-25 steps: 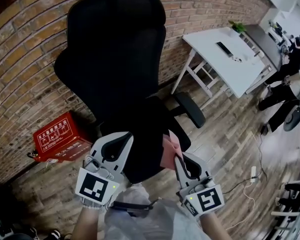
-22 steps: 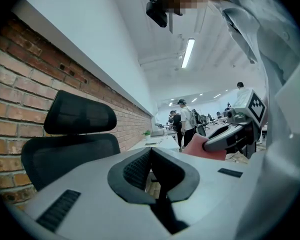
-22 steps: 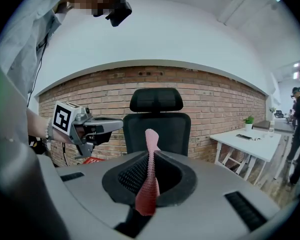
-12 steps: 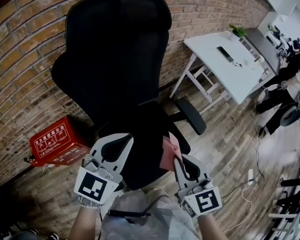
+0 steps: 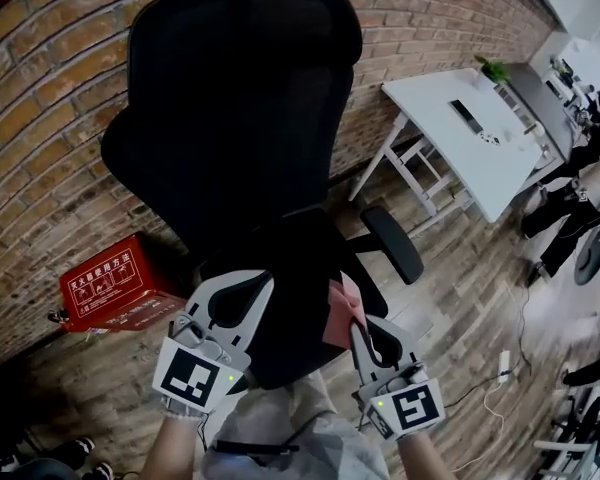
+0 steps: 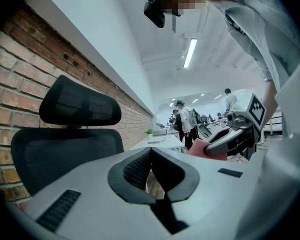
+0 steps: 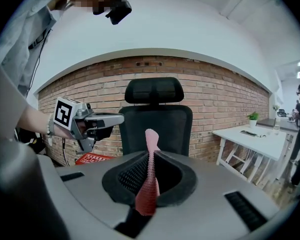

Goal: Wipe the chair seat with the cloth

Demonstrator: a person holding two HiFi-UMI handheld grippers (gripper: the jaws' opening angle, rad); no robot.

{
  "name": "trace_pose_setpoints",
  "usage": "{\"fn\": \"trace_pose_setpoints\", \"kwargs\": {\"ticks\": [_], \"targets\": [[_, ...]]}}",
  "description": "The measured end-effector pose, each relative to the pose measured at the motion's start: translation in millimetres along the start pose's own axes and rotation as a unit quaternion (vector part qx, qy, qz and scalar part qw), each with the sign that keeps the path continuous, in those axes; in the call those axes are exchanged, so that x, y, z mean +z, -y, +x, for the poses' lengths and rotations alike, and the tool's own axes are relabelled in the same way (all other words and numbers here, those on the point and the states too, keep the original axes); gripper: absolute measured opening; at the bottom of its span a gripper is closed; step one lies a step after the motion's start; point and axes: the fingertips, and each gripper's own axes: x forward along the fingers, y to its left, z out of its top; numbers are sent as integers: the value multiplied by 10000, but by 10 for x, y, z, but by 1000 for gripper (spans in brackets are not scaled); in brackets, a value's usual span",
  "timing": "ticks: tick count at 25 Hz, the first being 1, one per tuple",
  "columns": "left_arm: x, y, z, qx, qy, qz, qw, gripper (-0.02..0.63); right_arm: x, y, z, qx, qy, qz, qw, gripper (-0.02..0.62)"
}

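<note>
Cloth in the right fingers, chair seat ahead and below

The right gripper (image 5: 357, 321) pinches the pink cloth (image 5: 340, 303) upright at the front right edge of the chair seat (image 5: 285, 258). The left gripper (image 5: 248, 284), fingers closed on nothing, is alongside.

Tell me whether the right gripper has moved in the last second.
No, not noticeably: the right gripper, shut on the pink cloth, sits where it did against the red box.
</note>
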Motion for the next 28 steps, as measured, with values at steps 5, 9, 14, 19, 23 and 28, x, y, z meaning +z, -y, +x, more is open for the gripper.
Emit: {"fn": "trace_pose_setpoints", "kwargs": {"ticks": [5, 9, 14, 19, 23, 28], "targets": [[-227, -36, 179, -24, -218, 23, 9998, 18, -148, 99, 249, 224, -127, 13, 9997, 51], [-439, -56, 294, 37, -260, -90, 9996, 18, -289, 187, 457, 352, -143, -11, 9993, 51], [-692, -128, 484, 186, -372, -193, 9989, 18, -472, 420, 728, 447, -141, -37, 9989, 51], [-956, -191, 663, 277, -519, -102, 9982, 18, -716, 657, 993, 458, -247, -81, 9986, 51], [-1148, -230, 797, 438, -564, -243, 9972, 18, -930, 790, 1189, 551, -359, -29, 9978, 51], [-1361, -299, 949, 617, -603, -276, 9959, 18, -1170, 824, 1462, 808, -628, -133, 9947, 51]]}}
